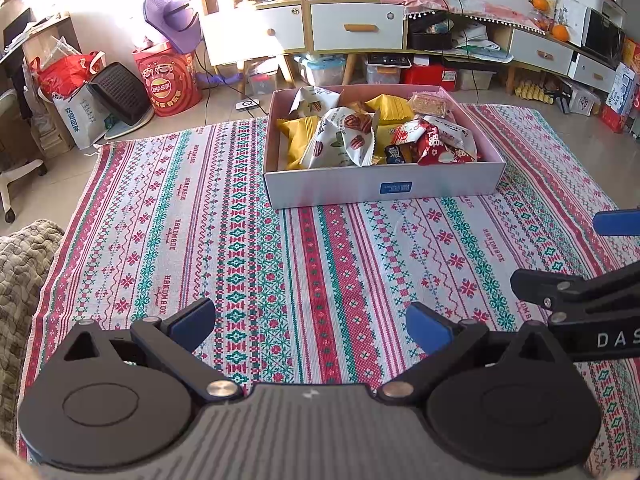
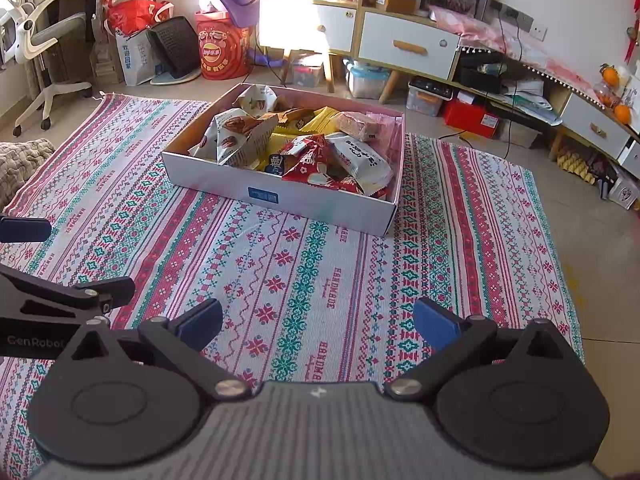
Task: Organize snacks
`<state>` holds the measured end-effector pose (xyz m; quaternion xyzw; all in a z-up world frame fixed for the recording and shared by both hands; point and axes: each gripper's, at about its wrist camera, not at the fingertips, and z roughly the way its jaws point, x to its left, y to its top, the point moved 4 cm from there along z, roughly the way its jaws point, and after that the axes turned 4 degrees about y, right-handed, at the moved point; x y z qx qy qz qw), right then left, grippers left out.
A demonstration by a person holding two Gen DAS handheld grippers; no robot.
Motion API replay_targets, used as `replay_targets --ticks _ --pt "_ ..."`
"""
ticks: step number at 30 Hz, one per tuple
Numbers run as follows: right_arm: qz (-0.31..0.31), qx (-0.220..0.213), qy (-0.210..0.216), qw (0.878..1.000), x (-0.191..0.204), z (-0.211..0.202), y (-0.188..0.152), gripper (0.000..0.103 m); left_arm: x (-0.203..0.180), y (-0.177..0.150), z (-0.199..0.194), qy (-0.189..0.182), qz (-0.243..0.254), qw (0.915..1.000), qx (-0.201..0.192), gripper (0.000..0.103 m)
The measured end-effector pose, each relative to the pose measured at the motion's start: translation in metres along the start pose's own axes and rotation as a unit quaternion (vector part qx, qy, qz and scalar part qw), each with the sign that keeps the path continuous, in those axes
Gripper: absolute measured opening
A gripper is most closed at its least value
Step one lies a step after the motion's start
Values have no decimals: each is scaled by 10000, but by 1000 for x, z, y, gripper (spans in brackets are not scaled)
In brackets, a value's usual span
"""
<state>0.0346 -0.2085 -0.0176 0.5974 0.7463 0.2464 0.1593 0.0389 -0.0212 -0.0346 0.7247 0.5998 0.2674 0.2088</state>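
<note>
Hovering over patterned cloth [image 1: 280,264]: left gripper [image 1: 310,326] and right gripper [image 2: 318,324], both spread wide, empty. Snacks [image 1: 360,132] heaped in cardboard box [image 1: 380,190] ahead. Step likely finished; any tidying wants single-packet grasps.

I have the left claw [image 1: 310,326] and the right claw [image 2: 318,326] side by side, both spread wide with nothing between their blue pads, each one's tip showing at the other camera's edge.

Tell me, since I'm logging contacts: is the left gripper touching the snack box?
Apart. The left wrist view shows the open left gripper well short of the snack box, patterned cloth between.
</note>
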Motion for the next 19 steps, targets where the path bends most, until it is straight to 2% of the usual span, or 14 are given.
replay_targets --ticks 19 --pt "2 0 -16 10000 0 1 -1 102 2 0 0 3 16 10000 -1 103"
